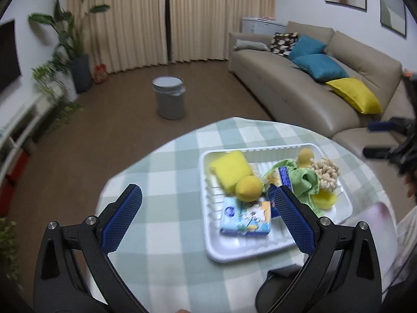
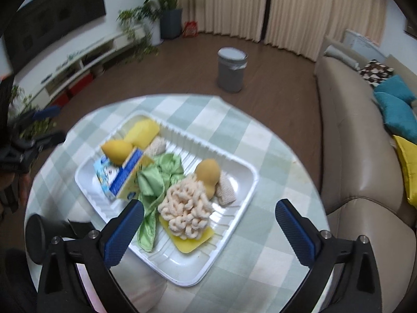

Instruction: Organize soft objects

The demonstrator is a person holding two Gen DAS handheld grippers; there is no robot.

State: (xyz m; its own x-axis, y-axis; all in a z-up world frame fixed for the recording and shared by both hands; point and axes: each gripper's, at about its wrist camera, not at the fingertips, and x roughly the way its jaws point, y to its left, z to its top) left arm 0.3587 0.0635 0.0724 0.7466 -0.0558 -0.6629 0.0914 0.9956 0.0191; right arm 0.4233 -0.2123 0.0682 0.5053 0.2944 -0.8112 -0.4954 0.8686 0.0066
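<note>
The white tray [image 2: 245,182] sits mid-frame in the right wrist view, on a round table [image 2: 273,140] with a green-checked cloth, and all the soft things lie inside it. Nothing soft shows on the cloth outside the tray, so the gathering looks done or nearly so; what may remain is tidying the pile, though that is a guess.

Counted in the tray: one yellow block sponge [image 2: 142,131] at its upper left corner, one lemon-shaped sponge [image 2: 117,149] just below it, two tissue packs [image 2: 125,180] leaning together, one green cloth [image 2: 153,180] in the middle, one pale chenille mitt [image 2: 186,211] resting on a flat yellow sponge [image 2: 192,240], one gourd-shaped sponge [image 2: 208,173], and two beige knitted pads [image 2: 225,191], one partly hidden.

The right gripper [image 2: 209,232] hovers at the bottom of the frame over the tray's near edge, jaws wide and empty. The left gripper [image 1: 207,216] hovers low in its own view, jaws likewise wide, holding nothing.
</note>
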